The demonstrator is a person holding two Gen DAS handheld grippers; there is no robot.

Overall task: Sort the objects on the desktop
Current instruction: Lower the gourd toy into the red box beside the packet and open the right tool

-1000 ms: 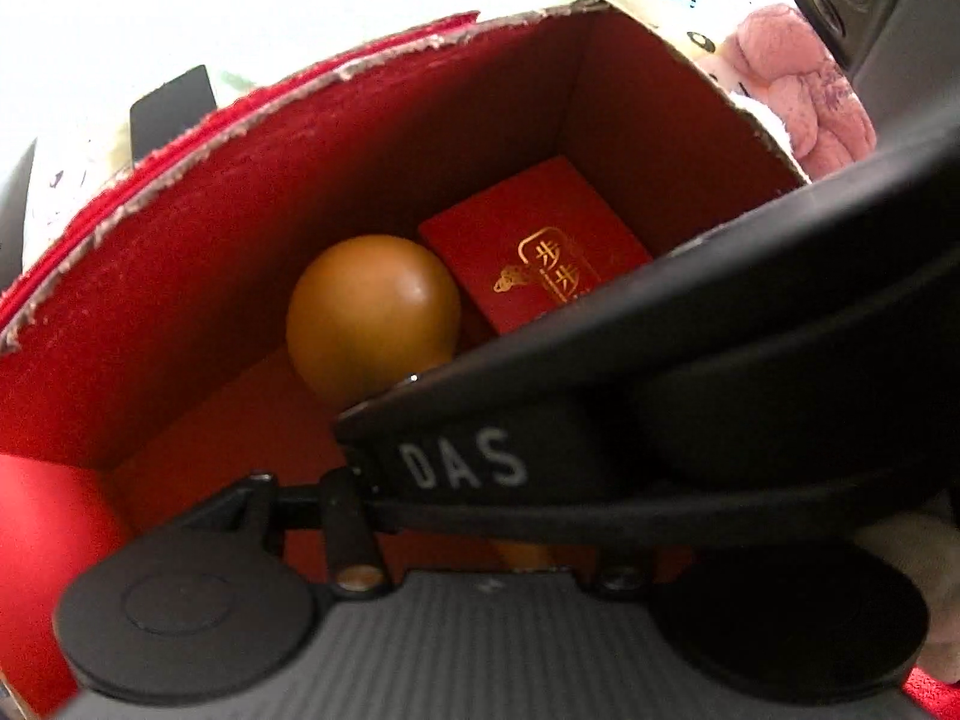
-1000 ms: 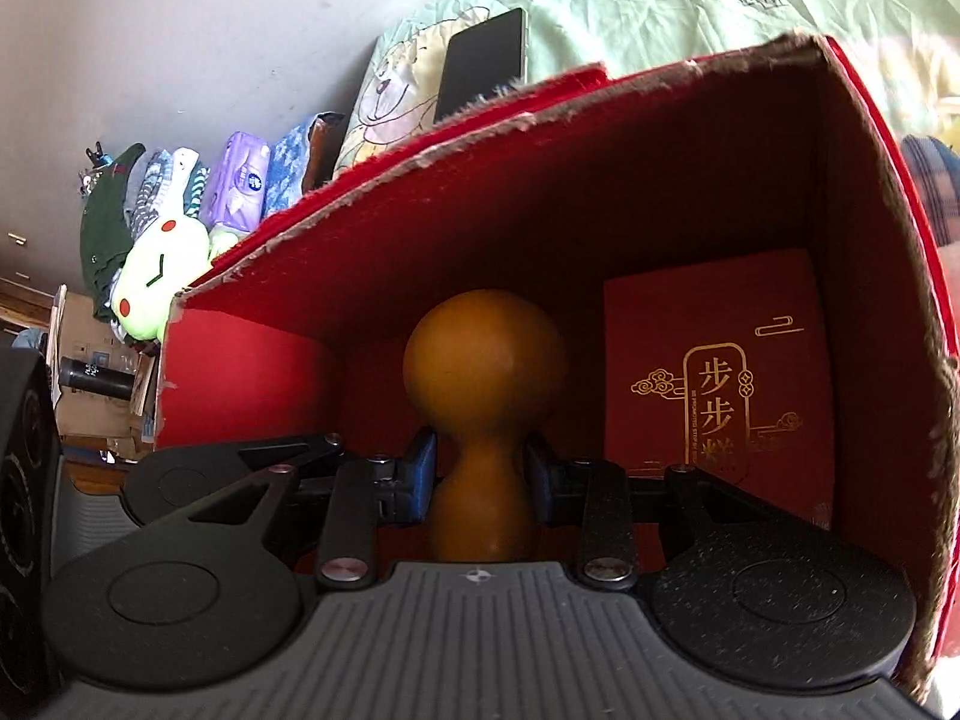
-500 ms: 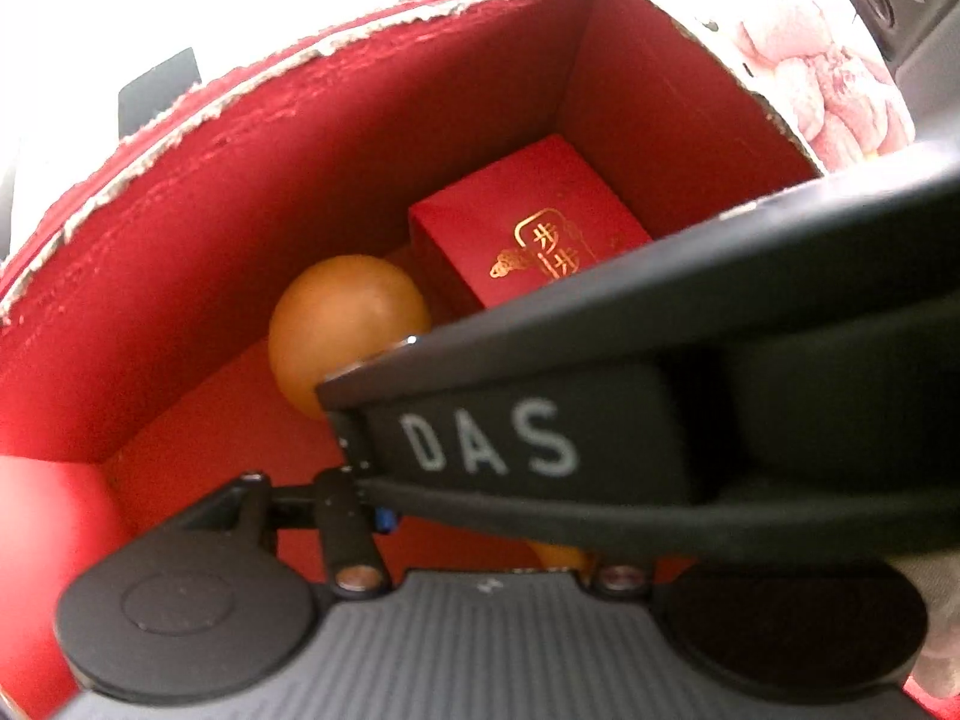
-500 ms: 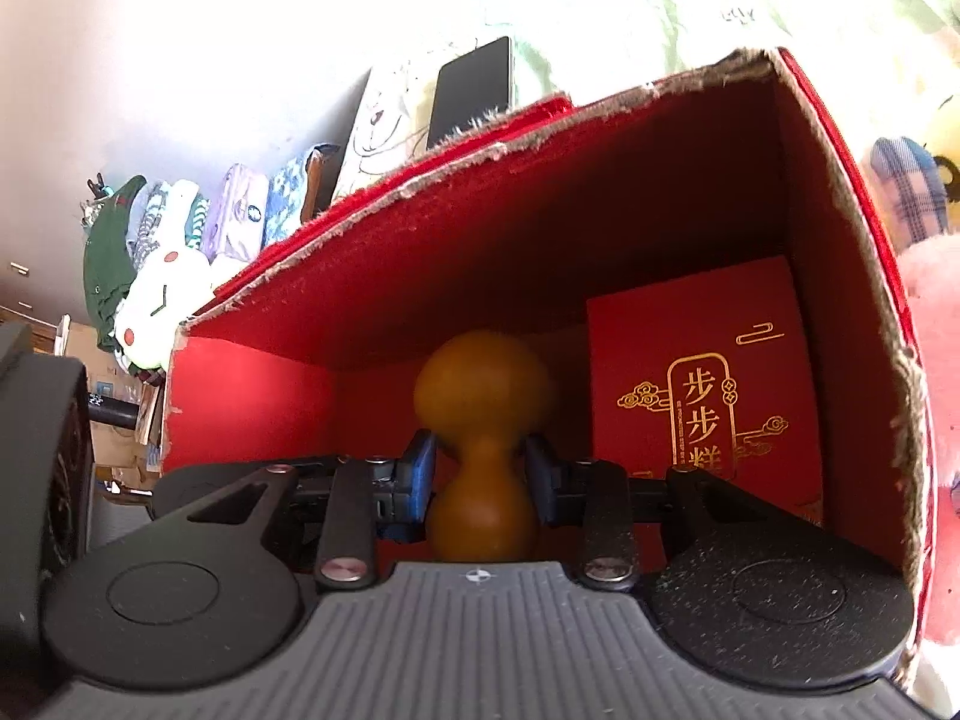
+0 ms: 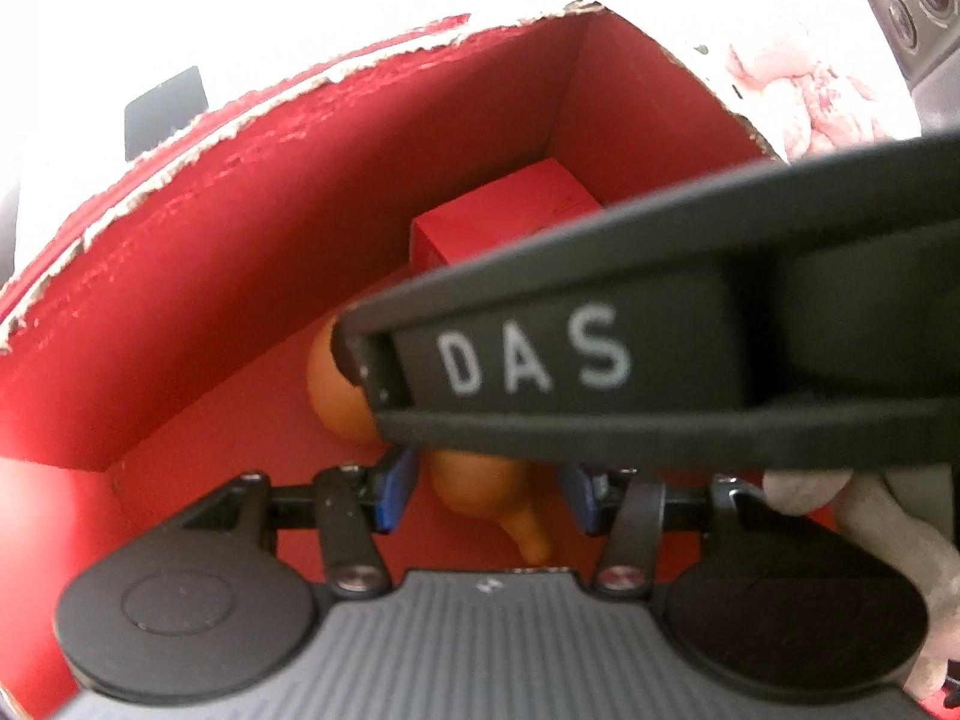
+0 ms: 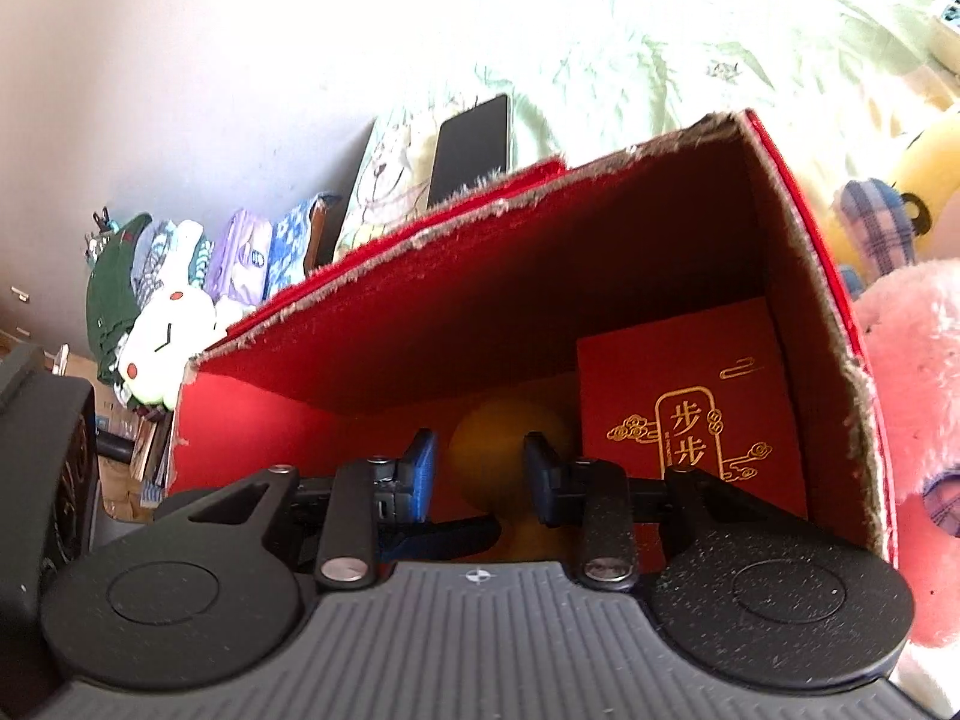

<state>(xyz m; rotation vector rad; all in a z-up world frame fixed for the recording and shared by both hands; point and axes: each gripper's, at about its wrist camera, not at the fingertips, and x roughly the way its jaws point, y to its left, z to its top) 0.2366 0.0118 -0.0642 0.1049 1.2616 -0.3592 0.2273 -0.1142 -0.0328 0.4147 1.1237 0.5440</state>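
A red cardboard box (image 6: 420, 336) with torn, ragged top edges stands open, and both grippers reach into it. On the box floor lies an orange gourd-shaped toy (image 5: 480, 486), on its side, its round head toward the far wall and its thin stem pointing back toward the near side. In the right wrist view the right gripper (image 6: 480, 468) hangs over the gourd (image 6: 504, 438) with its 2 blue-padded fingers (image 6: 420, 468) spread apart, one on each side of the round head and not pressing on it. In the left wrist view the left gripper (image 5: 486, 486) also has its blue pads (image 5: 393, 495) apart, either side of the gourd's lower bulb with a gap on both sides. A black body lettered DAS (image 5: 660, 360), the right gripper seen from the side, crosses that view above the gourd and hides its middle. In the far right corner of the box stands a small red carton (image 6: 690, 414) with gold characters and cloud patterns on its face, just beside the gourd; whether they touch cannot be told. Outside the box, a pink plush toy (image 6: 912, 396) sits against the right wall, a yellow plush (image 6: 924, 180) lies behind it, and a dark phone (image 6: 471, 147) rests on pale green bedding (image 6: 660, 60) beyond the back wall.
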